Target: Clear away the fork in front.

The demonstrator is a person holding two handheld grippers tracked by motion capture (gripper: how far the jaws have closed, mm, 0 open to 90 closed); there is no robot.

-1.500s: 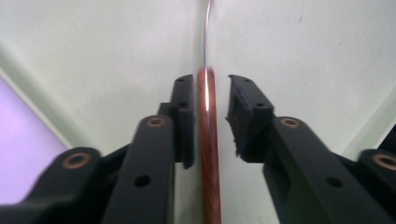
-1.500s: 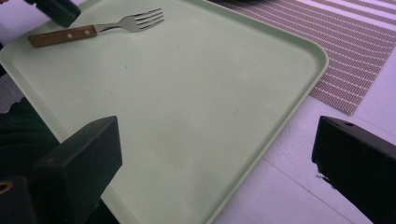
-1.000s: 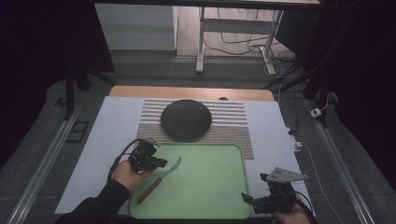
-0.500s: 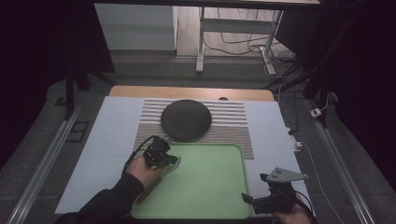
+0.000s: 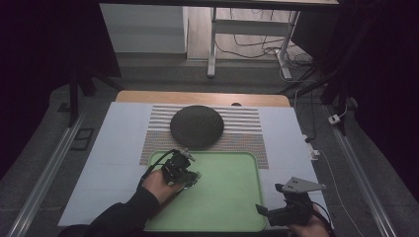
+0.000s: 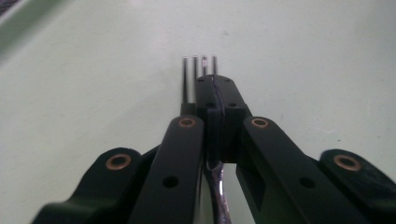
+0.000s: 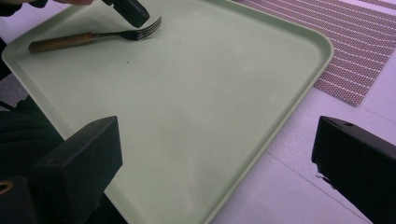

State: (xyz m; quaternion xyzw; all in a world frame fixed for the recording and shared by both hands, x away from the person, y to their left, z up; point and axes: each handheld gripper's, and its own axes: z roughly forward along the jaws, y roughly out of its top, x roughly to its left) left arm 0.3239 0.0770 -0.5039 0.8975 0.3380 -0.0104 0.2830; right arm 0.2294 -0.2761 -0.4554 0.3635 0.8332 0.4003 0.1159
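Since a second ago, my left tongs (image 5: 190,177) have travelled from the tray's left edge further over the green tray (image 5: 232,197), clamped on the fork.

From the high view, my right tongs (image 5: 262,210) hover at the tray's lower right corner, jaws apart. A dark round plate (image 5: 196,126) sits on the striped mat (image 5: 247,133) beyond the tray, on the white worktop (image 5: 113,148).

Through the left gripper view, four thin tines (image 6: 200,77) poke past the closed jaws and the metal neck shows below them.

Through the right gripper view, the fork (image 7: 93,37) lies low over the tray's far corner: brown wooden handle, metal tines, gripped at its neck.
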